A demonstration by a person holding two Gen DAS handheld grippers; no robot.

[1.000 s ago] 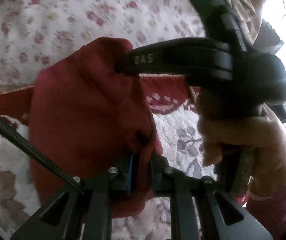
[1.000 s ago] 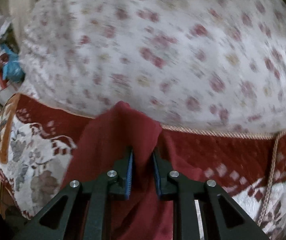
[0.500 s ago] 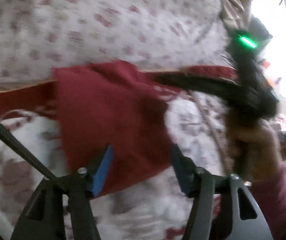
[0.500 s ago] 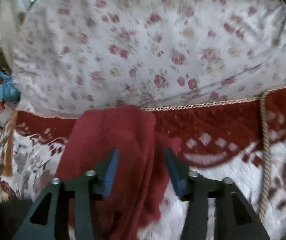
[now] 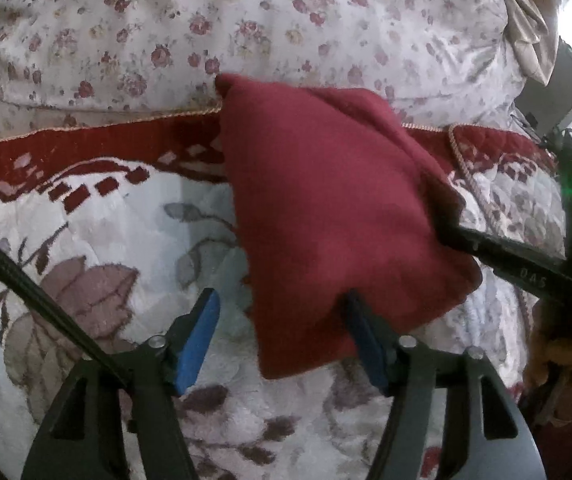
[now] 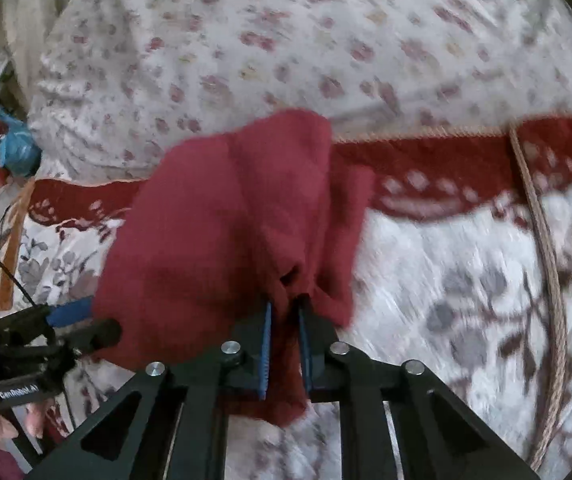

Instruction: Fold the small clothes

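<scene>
A dark red garment (image 5: 326,200) lies folded in a rough triangle on the quilt. My left gripper (image 5: 282,340) is opening, its blue pads wide apart. The garment's near corner lies between them, draped over the right finger, and the pads do not press on it. My right gripper (image 6: 284,312) is shut on a bunched fold of the red garment (image 6: 214,232) at its near edge. In the left wrist view its finger (image 5: 506,260) reaches into the cloth from the right. The left gripper (image 6: 90,322) shows at the cloth's left edge in the right wrist view.
A white quilt with grey and brown leaves and a red border (image 5: 106,240) lies under the garment. Behind it is a rose-print sheet (image 5: 246,20). A rope trim (image 6: 542,260) runs down the right. A blue bag (image 6: 14,144) sits far left. A hand (image 5: 566,356) holds the right gripper.
A second ago both grippers held the garment raised. Both then opened and let it go as they sank toward the quilt. The right has shut on the cloth again; the left stays open.
</scene>
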